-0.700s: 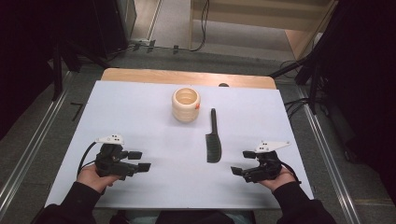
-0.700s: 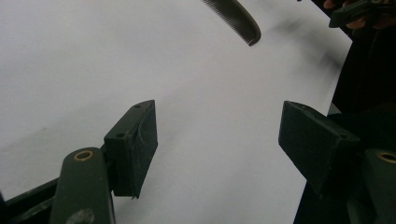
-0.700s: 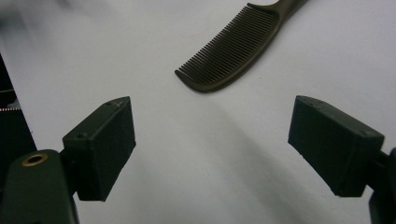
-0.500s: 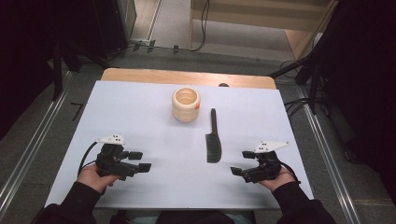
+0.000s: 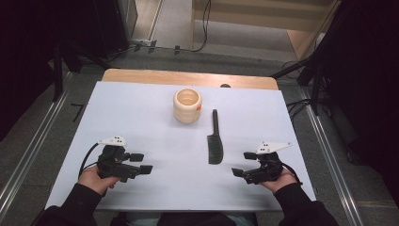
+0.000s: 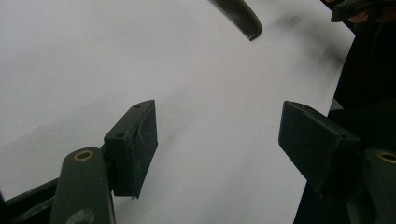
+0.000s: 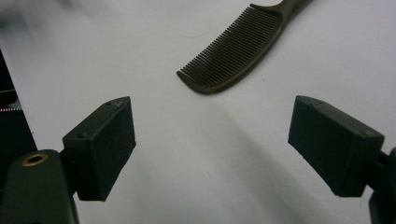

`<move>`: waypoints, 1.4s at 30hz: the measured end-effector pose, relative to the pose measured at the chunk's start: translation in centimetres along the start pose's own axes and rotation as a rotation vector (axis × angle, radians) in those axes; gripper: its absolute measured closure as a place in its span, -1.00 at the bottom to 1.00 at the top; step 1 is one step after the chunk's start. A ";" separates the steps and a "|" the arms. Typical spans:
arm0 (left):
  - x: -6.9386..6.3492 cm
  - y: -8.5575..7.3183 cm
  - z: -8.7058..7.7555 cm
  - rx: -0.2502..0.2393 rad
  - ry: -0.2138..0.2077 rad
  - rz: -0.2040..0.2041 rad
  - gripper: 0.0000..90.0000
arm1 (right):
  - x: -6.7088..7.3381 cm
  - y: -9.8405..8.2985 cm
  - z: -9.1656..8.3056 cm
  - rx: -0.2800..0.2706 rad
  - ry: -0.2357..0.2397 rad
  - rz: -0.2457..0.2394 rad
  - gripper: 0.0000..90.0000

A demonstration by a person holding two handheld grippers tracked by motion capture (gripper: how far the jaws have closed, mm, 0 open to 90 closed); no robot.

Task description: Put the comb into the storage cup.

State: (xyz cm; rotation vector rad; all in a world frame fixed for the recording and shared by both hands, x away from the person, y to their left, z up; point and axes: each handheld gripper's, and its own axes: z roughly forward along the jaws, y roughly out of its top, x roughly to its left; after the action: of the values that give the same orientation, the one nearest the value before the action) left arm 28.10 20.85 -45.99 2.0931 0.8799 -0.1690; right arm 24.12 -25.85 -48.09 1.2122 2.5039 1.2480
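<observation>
A white table (image 5: 141, 113) was seen from the high view, with a strip of bare wood along its far edge. A cream ribbed cup (image 5: 187, 105) stood upright on the table toward the far edge, near the middle, with a small red mark on its side. A dark comb (image 5: 215, 139) lay flat just to the right of the cup and nearer the person, its handle pointing toward the far edge and its toothed end toward the near edge; comb and cup were apart.

The left gripper (image 5: 140, 163) was held low over the table, well to the near left of the cup, its jaws apart and nothing between them. The right gripper (image 5: 243, 164) was held to the near right of the cup, just beside the comb's toothed end, its jaws likewise spread and empty. In the right gripper view the comb (image 7: 238, 46) lay beyond the open jaws, untouched.
</observation>
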 end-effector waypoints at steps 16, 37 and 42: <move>0.0 0.0 0.0 0.003 0.001 0.003 -0.36 | 0.0 0.0 0.0 0.001 -0.001 0.003 -0.71; 0.0 0.0 0.1 0.006 -0.001 0.002 -0.36 | -0.2 0.0 0.1 -0.011 -0.006 0.025 -0.71; 0.0 0.0 0.1 0.008 -0.001 0.001 -0.36 | -0.7 0.2 0.2 -0.024 -0.025 0.068 -0.71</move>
State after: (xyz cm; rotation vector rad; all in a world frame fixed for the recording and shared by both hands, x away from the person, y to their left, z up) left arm 28.16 20.75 -46.07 2.1002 0.8792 -0.1736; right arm 24.77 -26.11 -48.28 1.3095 2.4426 1.2656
